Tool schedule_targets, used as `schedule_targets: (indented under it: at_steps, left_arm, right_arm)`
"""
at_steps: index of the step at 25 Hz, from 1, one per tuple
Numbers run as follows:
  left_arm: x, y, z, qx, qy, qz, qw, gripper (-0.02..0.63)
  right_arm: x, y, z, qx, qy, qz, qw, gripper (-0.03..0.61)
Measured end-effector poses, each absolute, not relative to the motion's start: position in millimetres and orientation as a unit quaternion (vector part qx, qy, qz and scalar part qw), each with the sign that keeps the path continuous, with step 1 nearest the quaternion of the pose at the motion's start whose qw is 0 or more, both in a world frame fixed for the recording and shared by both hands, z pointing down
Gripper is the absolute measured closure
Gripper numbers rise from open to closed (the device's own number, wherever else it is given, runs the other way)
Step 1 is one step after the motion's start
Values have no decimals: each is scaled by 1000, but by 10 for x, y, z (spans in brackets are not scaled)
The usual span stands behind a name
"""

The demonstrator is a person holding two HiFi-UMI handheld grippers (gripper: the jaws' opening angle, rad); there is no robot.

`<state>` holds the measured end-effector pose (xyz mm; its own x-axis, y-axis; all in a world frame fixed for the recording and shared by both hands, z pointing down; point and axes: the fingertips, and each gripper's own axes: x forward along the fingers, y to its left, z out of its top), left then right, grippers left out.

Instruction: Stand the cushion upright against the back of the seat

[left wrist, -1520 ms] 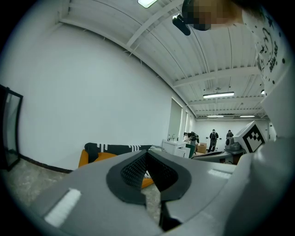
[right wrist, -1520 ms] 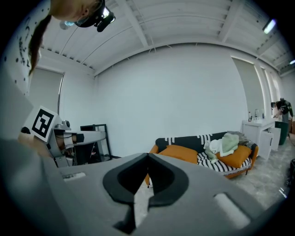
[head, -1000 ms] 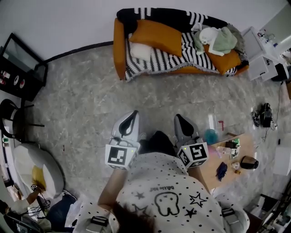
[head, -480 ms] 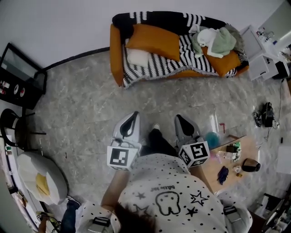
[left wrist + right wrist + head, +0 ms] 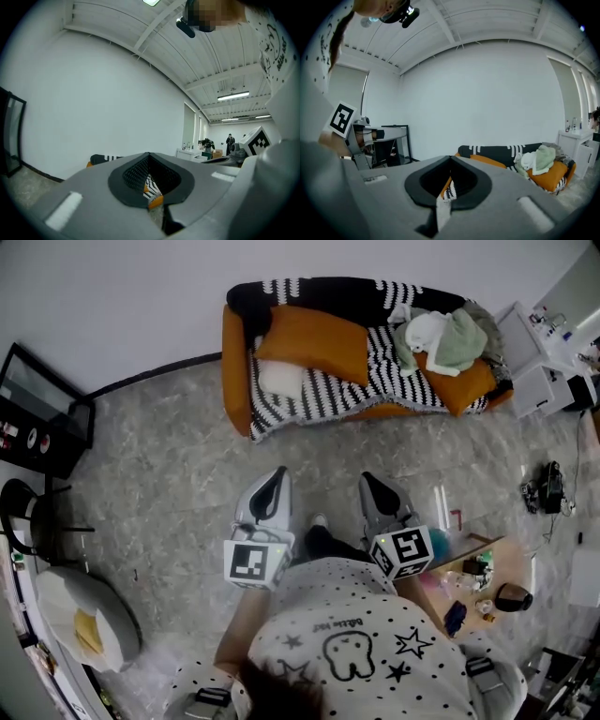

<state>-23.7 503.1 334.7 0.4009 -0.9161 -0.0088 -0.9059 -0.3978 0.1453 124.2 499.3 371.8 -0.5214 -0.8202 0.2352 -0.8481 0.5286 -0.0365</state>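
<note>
My left gripper [image 5: 274,476] and right gripper [image 5: 369,484] are both pressed together, empty. The flat orange fabric cushion [image 5: 314,338] lies on the orange sofa [image 5: 234,362] well ahead (long axis along the seat), slightly nearer my left.

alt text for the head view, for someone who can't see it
Seen from above, a person holds a left gripper and a right gripper, both shut and empty, over a grey floor toward an orange sofa by the wall. An orange cushion lies on its striped blanket, clothes heaped at the right end.
</note>
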Motion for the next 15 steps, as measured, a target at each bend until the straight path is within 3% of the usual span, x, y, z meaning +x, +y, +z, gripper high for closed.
schedule_targets:
  at_steps: [15]
  left_arm:
    - [83, 4373, 3226, 824, -564, -52, 34, 618]
  right_arm:
    - [1595, 4346, 3663, 470, -877, 65, 78, 583]
